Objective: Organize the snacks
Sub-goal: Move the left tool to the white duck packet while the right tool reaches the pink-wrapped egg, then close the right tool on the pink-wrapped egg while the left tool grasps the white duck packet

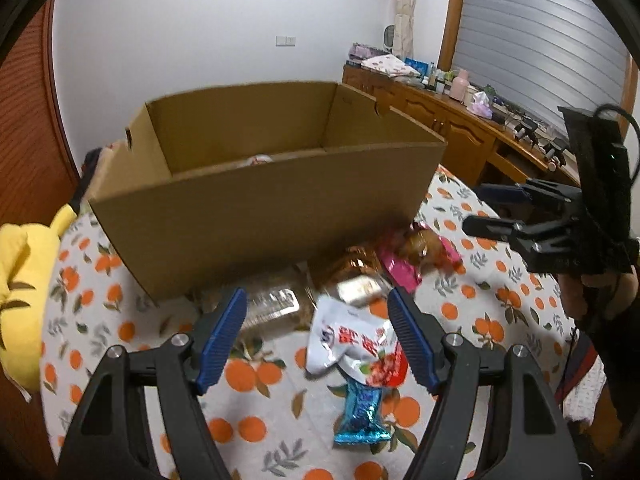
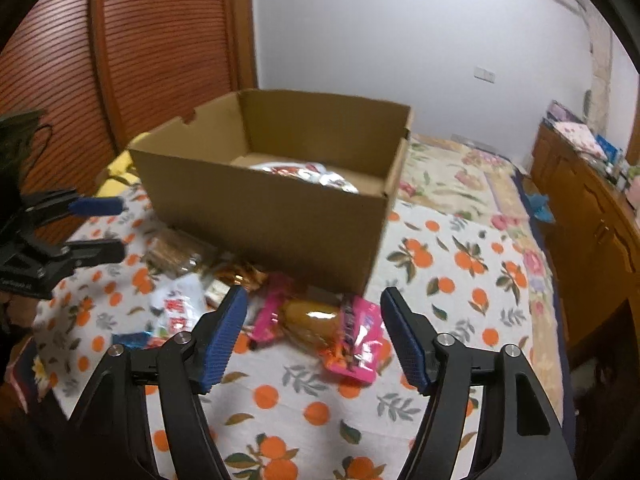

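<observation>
Left wrist view: our left hand-held gripper (image 1: 318, 322) tilts downward, jaws wide and empty over a white-red snack packet (image 1: 352, 346); cardboard box (image 1: 272, 216) at twelve o'clock. Our right hand-held gripper (image 2: 312, 320), likewise spread and empty, hovers over a pink pastry packet (image 2: 320, 326) on the orange-print desk (image 2: 460, 280).
</observation>
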The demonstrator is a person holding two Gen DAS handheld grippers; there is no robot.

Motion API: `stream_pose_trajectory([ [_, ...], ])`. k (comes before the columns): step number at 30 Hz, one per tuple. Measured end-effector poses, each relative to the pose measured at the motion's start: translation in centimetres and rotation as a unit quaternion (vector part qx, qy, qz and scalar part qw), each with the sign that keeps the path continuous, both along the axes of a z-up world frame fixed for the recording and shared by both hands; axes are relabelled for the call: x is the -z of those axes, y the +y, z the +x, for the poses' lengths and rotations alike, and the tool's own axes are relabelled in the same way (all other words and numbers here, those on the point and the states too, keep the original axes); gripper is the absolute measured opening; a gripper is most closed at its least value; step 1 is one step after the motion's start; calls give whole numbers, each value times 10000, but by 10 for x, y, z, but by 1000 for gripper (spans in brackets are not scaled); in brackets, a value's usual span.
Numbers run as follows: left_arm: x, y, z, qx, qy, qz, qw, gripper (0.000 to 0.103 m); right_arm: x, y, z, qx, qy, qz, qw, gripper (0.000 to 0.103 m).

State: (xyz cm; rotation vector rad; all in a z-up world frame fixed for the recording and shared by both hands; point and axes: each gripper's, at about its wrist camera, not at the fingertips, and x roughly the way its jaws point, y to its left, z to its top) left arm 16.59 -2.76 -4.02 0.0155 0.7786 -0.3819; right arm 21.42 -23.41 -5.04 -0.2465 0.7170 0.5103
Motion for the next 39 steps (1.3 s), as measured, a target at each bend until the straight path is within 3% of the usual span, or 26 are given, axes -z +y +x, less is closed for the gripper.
stream_pose_trajectory([
  [6,24,-6,-5,39,259,51,9996,74,17,-6,11,173,165,-17,9997,73],
  [15,49,-9,-9,97,511,118,9986,74,42,3,24,-10,454,-186,9988,73],
  [35,49,-23,0,101,556,-12,9984,74,68,19,52,-101,854,-163,9962,78],
  [39,48,-29,8,110,557,-60,9984,74,71,20,46,-168,814,-269,9962,70],
])
